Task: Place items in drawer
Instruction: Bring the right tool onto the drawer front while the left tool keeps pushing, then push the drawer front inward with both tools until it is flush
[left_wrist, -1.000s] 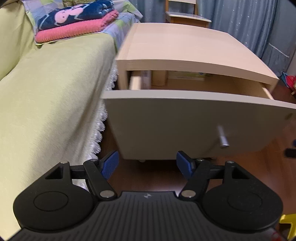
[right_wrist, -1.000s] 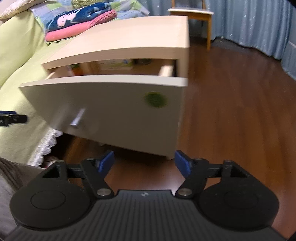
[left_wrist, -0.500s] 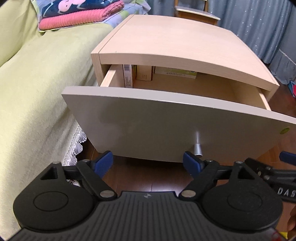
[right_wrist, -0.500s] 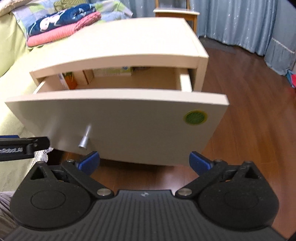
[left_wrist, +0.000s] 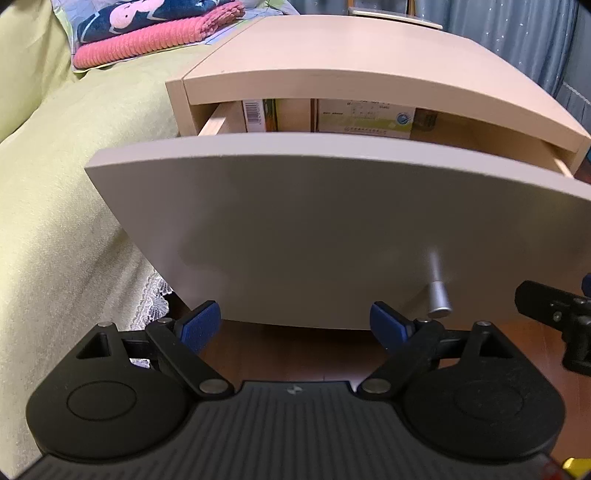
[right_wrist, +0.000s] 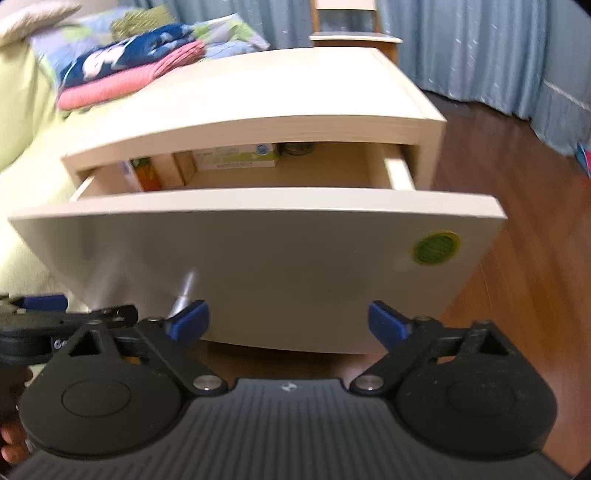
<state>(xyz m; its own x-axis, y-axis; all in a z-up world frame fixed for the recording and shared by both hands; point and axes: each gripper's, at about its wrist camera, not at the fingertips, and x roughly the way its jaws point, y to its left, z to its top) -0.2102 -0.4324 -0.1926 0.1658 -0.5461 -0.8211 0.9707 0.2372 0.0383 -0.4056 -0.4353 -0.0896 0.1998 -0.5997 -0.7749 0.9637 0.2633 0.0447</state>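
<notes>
A pale wooden nightstand (left_wrist: 369, 55) (right_wrist: 280, 92) has its drawer (left_wrist: 332, 229) (right_wrist: 258, 258) pulled out partway. Inside the drawer stand a barcoded box (left_wrist: 255, 114) (right_wrist: 142, 173), a flat green-and-white carton (left_wrist: 365, 120) (right_wrist: 240, 155) and a dark tin (right_wrist: 297, 147) at the back. A metal knob (left_wrist: 437, 295) (right_wrist: 183, 295) sticks out of the drawer front. My left gripper (left_wrist: 295, 325) is open and empty just before the drawer front, left of the knob. My right gripper (right_wrist: 288, 321) is open and empty too, its left fingertip beside the knob.
A bed with a yellow-green cover (left_wrist: 55, 184) lies to the left, with folded pink and navy blankets (left_wrist: 155, 33) (right_wrist: 125, 77). A wooden chair (right_wrist: 354, 33) and blue curtains (right_wrist: 480, 48) stand behind. Brown wood floor (right_wrist: 517, 221) lies to the right. The other gripper's body (left_wrist: 554, 317) shows at the edge.
Both grippers have dropped lower and closer to the drawer front. The right gripper has shifted so that the knob sits by its left finger. The drawer stays pulled out.
</notes>
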